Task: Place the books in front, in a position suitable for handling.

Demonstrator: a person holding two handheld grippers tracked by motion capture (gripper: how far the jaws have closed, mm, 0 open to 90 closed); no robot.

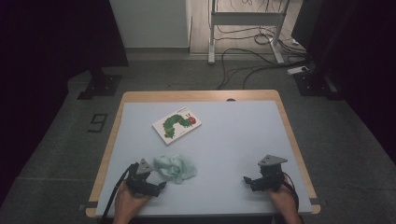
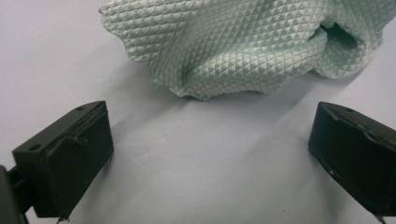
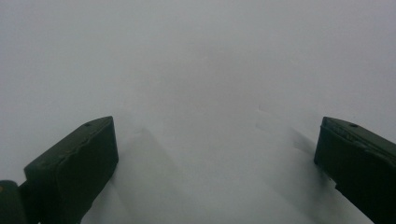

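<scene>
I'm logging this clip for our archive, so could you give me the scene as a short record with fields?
surface: pale blue table top
cloth: crumpled mint-green waffle-textured cloth, near edge, left side
book: white picture book with a green caterpillar, flat, beyond the cloth
left gripper: open, facing the cloth, apart from it
right gripper: open, nothing between its fingers

A laboratory or recording studio arranged for manipulation trials; a wooden table [image 1: 289, 126] covered by a pale blue mat [image 1: 233, 140] stands alone on grey carpet [image 1: 60, 140]; black curtains [image 1: 42, 42] enclose it at left and right, leaving the surroundings dark; stand bases [image 1: 99, 86] sit bolted at the table's far corners; loose cables [image 1: 247, 60] run across the floor past the white metal frame [image 1: 245, 21] of a second bench; a floor marker [image 1: 97, 122] lies beside the table.
</scene>
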